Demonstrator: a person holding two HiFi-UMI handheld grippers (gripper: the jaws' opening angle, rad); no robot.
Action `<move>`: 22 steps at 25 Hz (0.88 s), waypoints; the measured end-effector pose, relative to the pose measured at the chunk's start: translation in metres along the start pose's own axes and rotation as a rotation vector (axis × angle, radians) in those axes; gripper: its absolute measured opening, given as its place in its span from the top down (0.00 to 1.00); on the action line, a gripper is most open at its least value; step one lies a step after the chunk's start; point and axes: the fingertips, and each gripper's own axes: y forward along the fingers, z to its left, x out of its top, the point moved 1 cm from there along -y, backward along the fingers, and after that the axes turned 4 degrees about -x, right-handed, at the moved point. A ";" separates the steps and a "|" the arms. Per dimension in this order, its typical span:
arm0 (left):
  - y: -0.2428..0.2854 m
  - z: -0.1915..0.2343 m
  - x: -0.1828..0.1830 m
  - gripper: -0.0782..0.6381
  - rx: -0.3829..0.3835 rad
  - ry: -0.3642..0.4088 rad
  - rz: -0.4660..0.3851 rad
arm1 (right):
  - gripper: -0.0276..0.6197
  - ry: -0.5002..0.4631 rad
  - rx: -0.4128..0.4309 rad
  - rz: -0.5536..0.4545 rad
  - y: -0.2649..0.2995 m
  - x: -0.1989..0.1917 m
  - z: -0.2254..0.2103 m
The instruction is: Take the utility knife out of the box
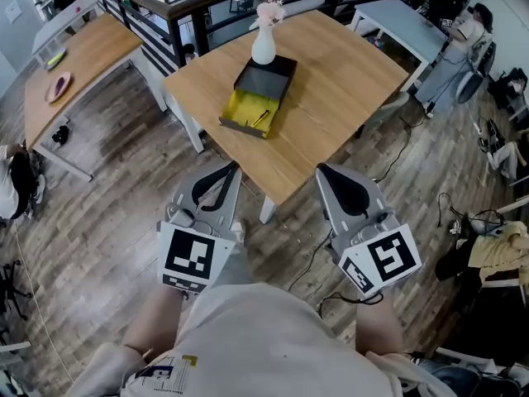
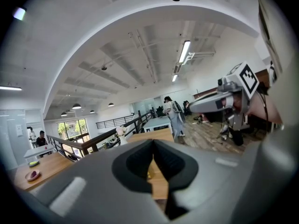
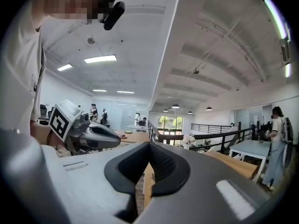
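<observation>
- Wooden table (image 1: 331, 98) well ahead of both tools, not yet under either. Box (image 1: 269, 79) on it, beyond the tips and roughly between the two lines of aim, a touch nearer the left one.
- Black shell at the far end, yellow tray (image 1: 241, 107) drawn out toward the tools. Slim thing lying in that tray, likely the utility knife (image 1: 261, 118), too small to tell handle end from blade end.
- Left gripper (image 1: 231, 169): jaws together, nothing between them. Right gripper (image 1: 322, 170): likewise pressed fully shut and empty.
- Step in hand, by judgement: closing the gap to the table, no reach into the box yet.
- Bring both tips over the near table corner first, then tip them down toward the yellow tray.
- Spread the jaws of the picking tool before entering the tray, not inside it, with little room likely between such shallow walls.
- Pick with one tool only. Rest the other, kept shut, on the black shell or the tray rim to stop any sliding.
- Set the jaws across the knife's narrow width, near mid-handle, for a level lift.
- Mind the white vase (image 1: 264, 44) at the far end of the box, on it or just behind, hard to tell which. Avoid shoving the box away from the tools and into it.
- Lift straight up until clear of the tray wall, and only then draw back.
</observation>
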 end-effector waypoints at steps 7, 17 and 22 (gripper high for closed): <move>0.062 0.070 -0.001 0.89 -0.033 0.000 0.012 | 0.96 0.025 0.014 0.032 0.087 0.003 -0.025; 0.140 0.165 -0.010 0.89 -0.094 0.004 0.018 | 0.96 0.107 -0.004 0.046 0.204 0.013 -0.063; 0.171 0.201 -0.014 0.89 -0.126 -0.003 -0.001 | 0.96 0.098 -0.038 0.064 0.248 0.013 -0.080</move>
